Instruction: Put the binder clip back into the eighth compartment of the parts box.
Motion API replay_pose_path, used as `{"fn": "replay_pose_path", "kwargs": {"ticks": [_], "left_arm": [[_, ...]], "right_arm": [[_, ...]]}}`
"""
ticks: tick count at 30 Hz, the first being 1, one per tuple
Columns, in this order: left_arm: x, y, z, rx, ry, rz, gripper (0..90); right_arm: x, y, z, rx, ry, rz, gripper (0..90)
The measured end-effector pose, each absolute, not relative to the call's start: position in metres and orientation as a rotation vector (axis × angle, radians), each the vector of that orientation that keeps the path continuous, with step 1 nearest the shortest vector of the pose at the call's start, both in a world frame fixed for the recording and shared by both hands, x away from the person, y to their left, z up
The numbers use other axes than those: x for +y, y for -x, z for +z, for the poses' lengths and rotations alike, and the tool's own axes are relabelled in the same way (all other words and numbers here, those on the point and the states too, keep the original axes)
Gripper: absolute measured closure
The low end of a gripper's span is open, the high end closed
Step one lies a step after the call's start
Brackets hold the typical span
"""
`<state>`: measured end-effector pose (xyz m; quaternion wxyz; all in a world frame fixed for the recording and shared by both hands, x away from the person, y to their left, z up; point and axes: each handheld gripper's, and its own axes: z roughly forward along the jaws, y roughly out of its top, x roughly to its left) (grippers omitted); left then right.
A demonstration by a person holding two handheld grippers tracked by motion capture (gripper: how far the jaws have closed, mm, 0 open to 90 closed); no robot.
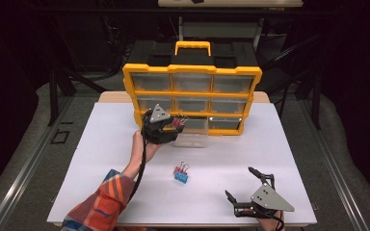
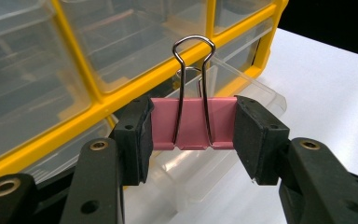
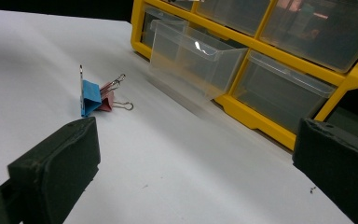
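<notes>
A pink binder clip [image 2: 193, 122] sits clamped between the fingers [image 2: 135, 140] of the left gripper [image 1: 171, 126], its pink body gripped by both ends so that its long axis runs straight across from one pad to the other. In the left gripper view its wire handles stand up and away from the gripper, their looped ends pointing toward the yellow organiser [image 1: 192, 98]. The clip is held off the white surface [image 1: 101, 159], right at the front of the organiser's bottom row and just above a clear drawer [image 1: 192, 137] that has been pulled out of its middle slot.

The organiser stands upright at the far edge of the surface, its yellow carry handle [image 1: 192, 47] on top and nine clear compartments facing the person. Nearer the person, well apart from the organiser, a blue binder clip [image 1: 180, 176] and another pink clip [image 3: 106, 100] lie touching on the surface. The open drawer juts out between them and the organiser's front.

The left hand [image 1: 142, 144] reaches forward on an outstretched forearm in a plaid sleeve [image 1: 101, 202], with the gripper's cable trailing back along it. The right gripper [image 1: 243, 185] rests low near the front right edge of the surface, its fingers spread wide and holding nothing, aimed toward the organiser.
</notes>
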<state>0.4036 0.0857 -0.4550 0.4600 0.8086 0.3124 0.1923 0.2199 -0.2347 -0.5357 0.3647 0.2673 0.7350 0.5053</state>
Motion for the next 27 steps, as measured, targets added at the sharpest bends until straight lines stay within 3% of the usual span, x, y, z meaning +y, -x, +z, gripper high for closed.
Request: {"fn": "replay_pose_path", "kwargs": {"ticks": [22,27], "left_arm": [[0.071,-0.418,-0.472,0.814,-2.018,0.443,49.0],[0.072,-0.414,-0.471,0.798,-2.047,0.442,26.0]], "right_arm": [[-0.234,-0.22,-0.536,1.903,-0.683,1.296,0.2],[-0.234,-0.22,-0.536,1.904,-0.683,1.295,0.2]]}}
